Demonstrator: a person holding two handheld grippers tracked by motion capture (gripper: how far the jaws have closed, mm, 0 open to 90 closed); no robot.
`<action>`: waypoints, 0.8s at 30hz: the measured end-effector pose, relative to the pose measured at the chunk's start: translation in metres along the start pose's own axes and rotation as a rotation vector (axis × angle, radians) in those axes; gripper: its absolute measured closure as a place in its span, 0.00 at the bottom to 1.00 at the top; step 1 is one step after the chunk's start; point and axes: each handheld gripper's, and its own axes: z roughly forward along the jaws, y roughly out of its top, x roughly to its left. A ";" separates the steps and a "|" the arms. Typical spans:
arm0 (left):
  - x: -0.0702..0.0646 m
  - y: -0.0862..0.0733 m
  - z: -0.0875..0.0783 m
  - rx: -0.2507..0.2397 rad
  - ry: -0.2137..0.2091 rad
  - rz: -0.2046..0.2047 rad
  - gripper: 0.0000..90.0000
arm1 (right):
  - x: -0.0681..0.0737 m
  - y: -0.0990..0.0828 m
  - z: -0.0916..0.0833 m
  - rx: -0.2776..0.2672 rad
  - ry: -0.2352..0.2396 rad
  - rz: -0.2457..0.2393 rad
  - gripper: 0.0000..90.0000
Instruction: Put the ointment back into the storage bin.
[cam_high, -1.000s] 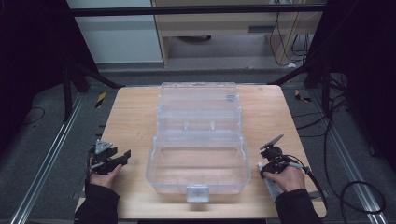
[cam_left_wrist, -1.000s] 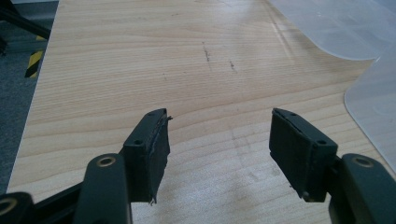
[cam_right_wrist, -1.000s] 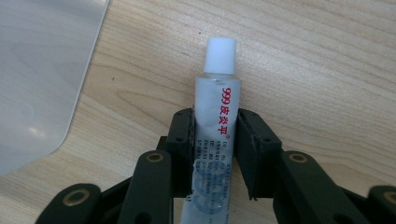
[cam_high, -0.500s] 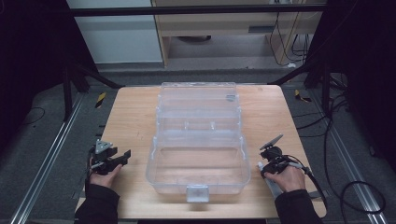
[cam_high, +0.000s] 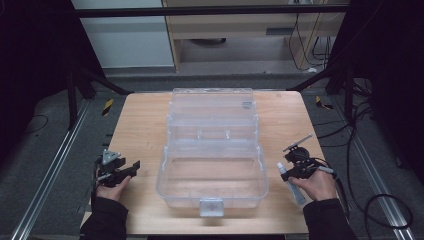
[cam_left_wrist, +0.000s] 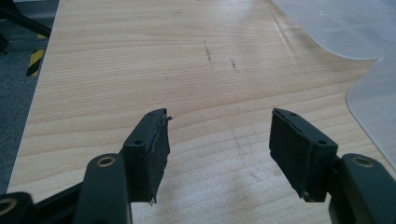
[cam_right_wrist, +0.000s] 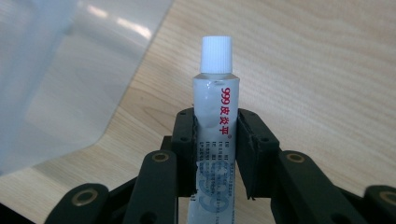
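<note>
Here the right gripper (cam_right_wrist: 215, 140) clamps a small white ointment tube (cam_right_wrist: 215, 116) between its black jaws, the pads pressing its sides just below the shoulder, the ribbed white cap (cam_right_wrist: 216, 53) pointing away over the wooden table (cam_right_wrist: 327, 70). From the high view the tube (cam_high: 290, 181) lies in the right hand (cam_high: 315, 184), just beside the right wall of the clear plastic organiser box (cam_high: 212, 150), which stands lid-open at the table's middle. The left gripper (cam_left_wrist: 219, 144) rests at the box's left, jaws spread wide over bare wood with nothing between them. The step in hand looks like the lift after pick-up; the next move would call for carrying the tube over the box's rim and down into the open tray before letting go.
</note>
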 end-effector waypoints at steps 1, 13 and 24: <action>0.000 0.000 0.000 0.001 0.000 0.001 0.42 | 0.000 0.001 -0.003 -0.014 0.001 -0.006 0.78; 0.000 -0.001 0.000 0.001 -0.007 0.006 0.41 | 0.003 0.011 -0.040 -0.193 0.020 -0.045 0.78; 0.000 -0.001 0.000 -0.002 -0.010 0.005 0.41 | 0.011 0.020 -0.067 -0.272 0.037 -0.159 0.78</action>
